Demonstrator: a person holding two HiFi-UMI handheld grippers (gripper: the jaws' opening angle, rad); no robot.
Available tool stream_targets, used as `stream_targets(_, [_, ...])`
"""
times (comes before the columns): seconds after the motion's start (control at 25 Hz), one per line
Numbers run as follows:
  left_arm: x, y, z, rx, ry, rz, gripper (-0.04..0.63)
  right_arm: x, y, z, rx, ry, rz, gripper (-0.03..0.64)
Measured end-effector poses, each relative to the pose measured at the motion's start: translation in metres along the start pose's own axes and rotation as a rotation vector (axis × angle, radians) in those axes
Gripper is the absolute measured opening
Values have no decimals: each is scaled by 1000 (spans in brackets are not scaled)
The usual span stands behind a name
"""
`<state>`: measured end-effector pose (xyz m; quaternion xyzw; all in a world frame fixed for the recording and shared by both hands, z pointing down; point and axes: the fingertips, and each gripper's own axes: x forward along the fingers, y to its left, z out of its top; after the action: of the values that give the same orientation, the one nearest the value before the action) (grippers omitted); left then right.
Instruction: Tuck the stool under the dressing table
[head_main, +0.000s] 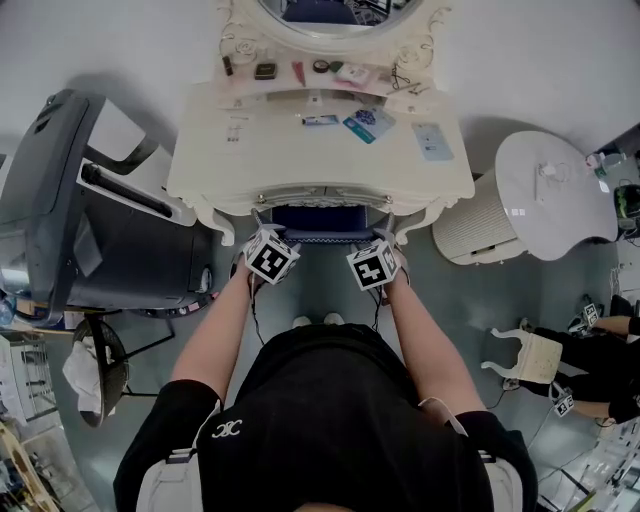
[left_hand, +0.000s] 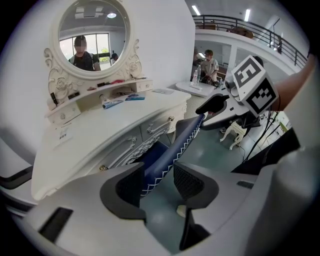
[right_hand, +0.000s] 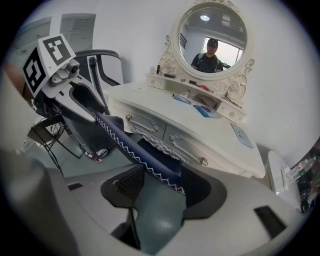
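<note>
Ahead of the left tongs (head_main: 258, 222) and right tongs (head_main: 386, 232), head view, the stool (head_main: 322, 222) sits partly under the surface (head_main: 320, 170), equally near both. Left gripper view: the left tongs (left_hand: 160, 181) clamp its seat edge, which runs rightward. Right gripper view: the right tongs (right_hand: 161, 182) hold the same edge.

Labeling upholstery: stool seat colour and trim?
Dark blue stool seat, white zigzag edge stitching; clearest in right gripper view.

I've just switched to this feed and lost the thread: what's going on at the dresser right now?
A person stands facing the white dressing table with a gripper in each hand. The left gripper and the right gripper are each clamped on the near edge of the blue stool. The stool's seat sits in the knee gap, partly under the tabletop, with its near edge showing.
</note>
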<state>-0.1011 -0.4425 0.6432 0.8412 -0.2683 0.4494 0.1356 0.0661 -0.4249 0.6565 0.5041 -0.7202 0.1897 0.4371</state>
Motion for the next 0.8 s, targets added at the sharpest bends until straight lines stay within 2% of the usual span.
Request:
stream_targets(0.24, [-8,1,-4,-35,8,58,176,0,5,-2,-19,42,35,229])
stream_targets(0.36, [-22,3,3,-117,-50,73,173,-10,7,-1,-9,63,13,229])
stream_targets(0.4, [-28,4,8,-156,-77,67,172,-16,8,5,20,36,12,227])
stream_targets(0.44, [-35,5,13,-189,-102,61,164,-25,8,13,63,-12,15,190])
stream_targets(0.48, [-41,7,19,-209,-122,65,153,-34,7,23,114,-69,22,78])
stream_targets(0.52, [-47,9,24,-218,-139,82,121,-42,7,34,161,-126,33,30])
stream_targets(0.6, [-59,16,35,-226,-176,142,12,-62,8,54,227,-228,56,11])
stream_targets(0.68, [-72,18,48,-266,-232,171,8,-83,6,73,267,-319,60,11])
stream_targets(0.8, [-93,14,71,-377,-343,142,8,-123,-5,104,319,-489,49,9])
